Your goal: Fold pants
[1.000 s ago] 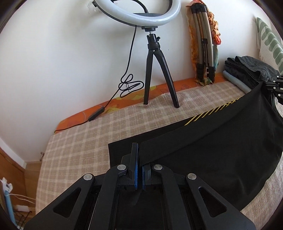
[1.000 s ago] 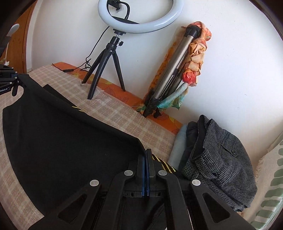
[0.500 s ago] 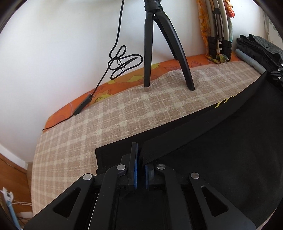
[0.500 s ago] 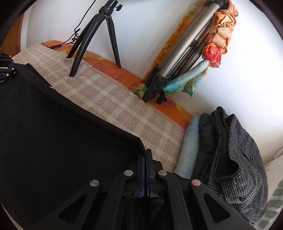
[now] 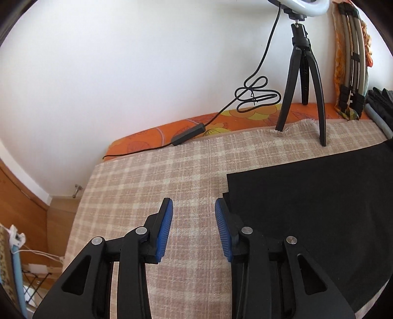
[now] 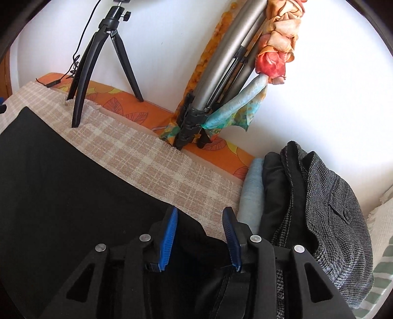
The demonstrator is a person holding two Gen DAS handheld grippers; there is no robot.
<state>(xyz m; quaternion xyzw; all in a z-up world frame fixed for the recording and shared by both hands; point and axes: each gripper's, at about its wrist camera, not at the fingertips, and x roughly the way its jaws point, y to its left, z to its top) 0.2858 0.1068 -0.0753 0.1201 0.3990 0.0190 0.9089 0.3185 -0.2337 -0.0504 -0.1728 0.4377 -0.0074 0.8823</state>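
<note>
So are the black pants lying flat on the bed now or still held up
Lying flat. The black pants rest on the checked blanket, doubled at the near edge; left tongs and right tongs are open, gripping nothing.

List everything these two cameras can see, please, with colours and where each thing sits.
pants: one, black, flat on the blanket, folded
blanket: one, beige check, covering the bed
sheet: one, orange with leaves, along the wall
ring light: one, white, on a black tripod behind the pants
cable: one, black, coiled against the wall
tall tripod: one, grey, folded, leaning on the wall with scarves tied on
clothes pile: one, grey, black and pale blue, right of the pants
left gripper: black with blue pads, open, over the blanket
right gripper: same, open, over the pants' corner
</note>
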